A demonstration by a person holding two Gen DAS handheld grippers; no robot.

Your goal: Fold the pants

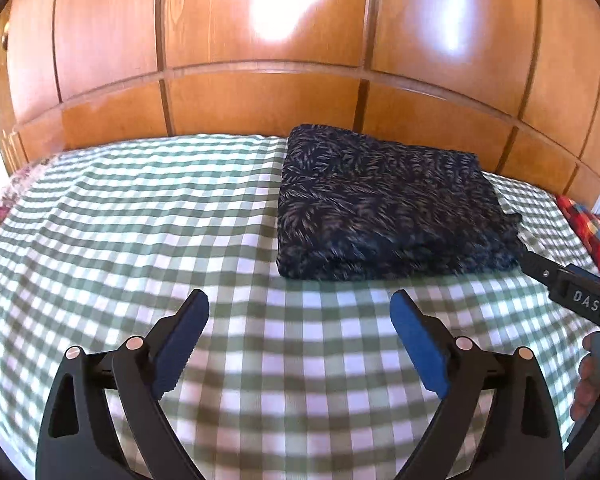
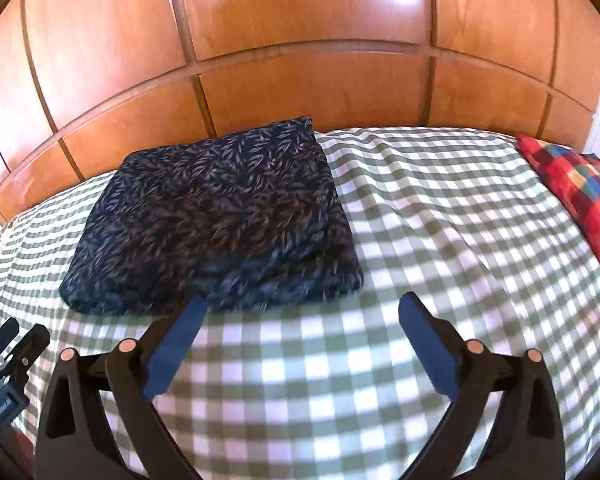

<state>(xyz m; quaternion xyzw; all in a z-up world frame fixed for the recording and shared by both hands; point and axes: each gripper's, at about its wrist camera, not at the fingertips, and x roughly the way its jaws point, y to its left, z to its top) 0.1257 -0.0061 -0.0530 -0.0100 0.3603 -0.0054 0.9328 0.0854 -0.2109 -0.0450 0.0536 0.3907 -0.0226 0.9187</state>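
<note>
Pants lie folded, both grippers free

Pants point(image 1: 388, 204), dark with a pale leaf print, sit as a compact rectangular stack on the bed point(image 1: 140, 220), toward its far edge by the wooden headboard point(image 1: 260, 100). A red patchwork pillow point(image 2: 580, 192) lies at the bed's right edge, well apart from the stack.

The left gripper point(image 1: 300, 344) hovers over bare gingham with its jaws spread wide and nothing between them. The right gripper point(image 2: 300, 344) is likewise wide and empty; its left pad point(image 2: 180, 344) sits just at the stack's near edge, though contact cannot be confirmed through the blur.

Judging by the tidy shape, the folding looks essentially finished, so the step in hand is probably a clean release and retreat. To do that well, draw both grippers straight back toward the near edge of the bed, keeping the pads clear of the layered near edge so no fold is dragged open. Should the near edge look slightly uneven, a light press from above would suit better than a pinch.
</note>
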